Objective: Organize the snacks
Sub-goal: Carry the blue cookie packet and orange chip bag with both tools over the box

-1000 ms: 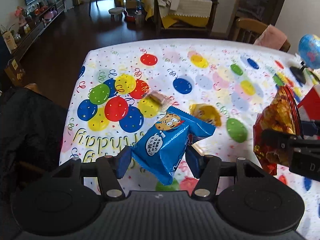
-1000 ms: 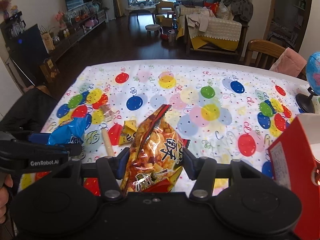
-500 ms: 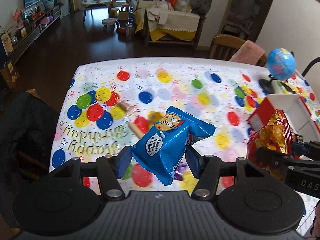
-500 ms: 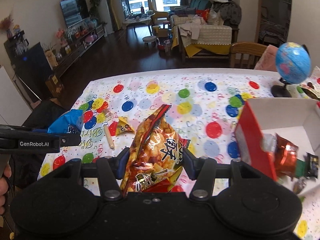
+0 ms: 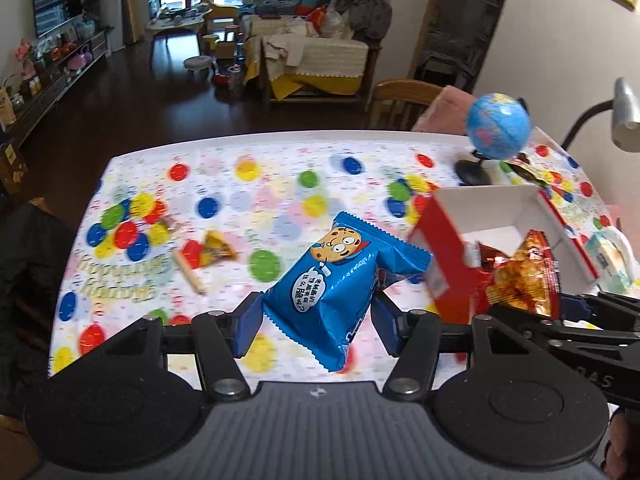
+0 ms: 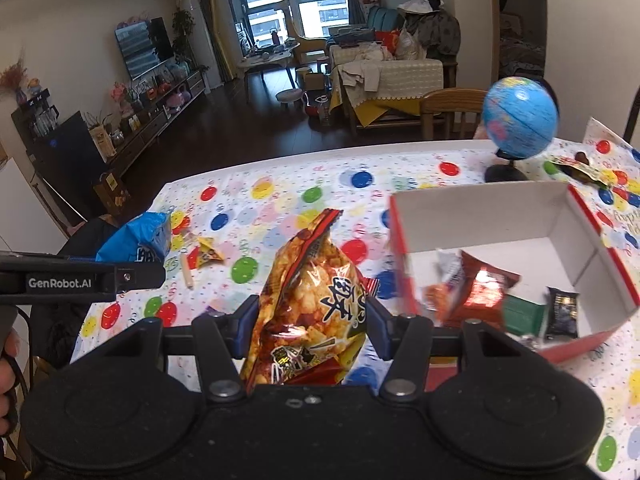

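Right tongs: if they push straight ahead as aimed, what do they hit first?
Probably bare tablecloth. The right tongs, shut on the orange snack bag, aim left of the red box, which sits to the right. Depth unclear.

Soft daylight enters from the windows (image 6: 292, 4) behind the room; my two views are evenly bright, with faint shadows. The tablecloth (image 5: 280, 200) and the globe (image 5: 498, 126) are smeared by motion blur. Glare glints on the foil packet (image 6: 482, 290) in the box (image 6: 480, 208). Fisheye bending curves walls and darkens my corners.
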`<action>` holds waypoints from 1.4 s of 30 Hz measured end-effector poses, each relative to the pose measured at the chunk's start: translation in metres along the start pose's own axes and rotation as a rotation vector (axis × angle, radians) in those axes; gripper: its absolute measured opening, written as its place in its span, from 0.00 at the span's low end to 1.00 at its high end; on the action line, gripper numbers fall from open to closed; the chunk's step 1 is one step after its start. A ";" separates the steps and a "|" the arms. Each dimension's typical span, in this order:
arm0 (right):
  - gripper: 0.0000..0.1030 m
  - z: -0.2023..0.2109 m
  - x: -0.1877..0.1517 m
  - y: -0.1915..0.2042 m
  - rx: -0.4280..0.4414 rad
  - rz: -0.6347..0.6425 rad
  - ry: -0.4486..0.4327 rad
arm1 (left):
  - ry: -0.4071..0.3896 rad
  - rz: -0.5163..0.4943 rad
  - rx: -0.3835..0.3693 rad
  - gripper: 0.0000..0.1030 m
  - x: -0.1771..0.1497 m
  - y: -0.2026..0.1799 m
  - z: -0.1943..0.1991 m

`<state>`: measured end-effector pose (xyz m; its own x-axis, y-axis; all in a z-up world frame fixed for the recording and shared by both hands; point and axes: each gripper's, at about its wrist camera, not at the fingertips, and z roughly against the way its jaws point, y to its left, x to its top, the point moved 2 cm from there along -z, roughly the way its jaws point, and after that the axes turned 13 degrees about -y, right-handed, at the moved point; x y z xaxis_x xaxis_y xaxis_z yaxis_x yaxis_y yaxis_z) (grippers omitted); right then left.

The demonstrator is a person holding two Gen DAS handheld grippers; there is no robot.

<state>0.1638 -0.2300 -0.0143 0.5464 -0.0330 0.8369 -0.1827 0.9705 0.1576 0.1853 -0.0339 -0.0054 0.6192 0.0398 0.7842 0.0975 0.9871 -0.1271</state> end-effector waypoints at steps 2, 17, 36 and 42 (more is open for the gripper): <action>0.52 0.006 0.002 -0.015 -0.003 -0.003 -0.006 | -0.001 -0.007 -0.012 0.57 0.000 -0.020 0.000; 0.52 0.020 0.019 -0.136 -0.071 -0.042 -0.052 | 0.022 -0.026 -0.066 0.57 0.002 -0.142 -0.037; 0.52 -0.044 0.019 -0.242 -0.144 -0.071 -0.022 | 0.124 -0.107 0.008 0.57 -0.002 -0.217 -0.140; 0.52 -0.071 0.018 -0.259 -0.153 -0.061 0.005 | 0.148 -0.132 0.041 0.57 0.001 -0.223 -0.172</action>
<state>0.2791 -0.4655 -0.0772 0.5571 -0.0924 0.8253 -0.0228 0.9917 0.1264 0.2976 -0.2809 -0.0808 0.7116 -0.1104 0.6939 0.1554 0.9879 -0.0021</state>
